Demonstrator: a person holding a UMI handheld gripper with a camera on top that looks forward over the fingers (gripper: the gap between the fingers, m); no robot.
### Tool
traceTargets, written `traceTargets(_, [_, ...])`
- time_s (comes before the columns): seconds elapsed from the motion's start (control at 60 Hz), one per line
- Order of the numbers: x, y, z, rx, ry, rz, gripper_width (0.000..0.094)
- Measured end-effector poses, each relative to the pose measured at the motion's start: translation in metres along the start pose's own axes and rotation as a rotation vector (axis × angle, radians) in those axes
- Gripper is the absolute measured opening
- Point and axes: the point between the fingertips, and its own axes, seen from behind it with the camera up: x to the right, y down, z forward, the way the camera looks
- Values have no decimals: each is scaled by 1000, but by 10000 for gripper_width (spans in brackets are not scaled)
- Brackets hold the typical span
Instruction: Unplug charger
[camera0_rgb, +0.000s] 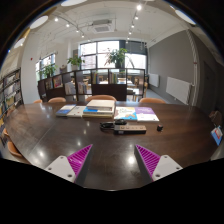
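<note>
Charger (129, 127): a dark, low object lies on the table (60, 140), beyond the fingers and a little right of centre, just in front of a stack of books (99, 110); judged to be the charger or its strip, but too small to confirm, and no plug or cable can be told apart. Gripper (113, 158): spread wide, nothing between the magenta pads (76, 157), well short of the dark object. Around it: coloured papers (140, 116) lie to the right of the books, chair backs (103, 98) stand along the far edge of the table, shelves and a tall plant (118, 58) stand before the windows behind. Step in hand, as judged: approach, grasp not yet begun. To do it well: come in low over the tabletop, centre the dark object between the fingers, and find the plug body before closing; grip the body itself, not the cable, square across its sides. Pull straight along the pins' axis, without twisting. Risk: the strip may slide with the pull if nothing holds it.
</note>
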Motion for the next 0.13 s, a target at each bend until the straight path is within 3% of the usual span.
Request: traceTargets(0.133, [-3, 1, -4, -6, -1, -11, 834])
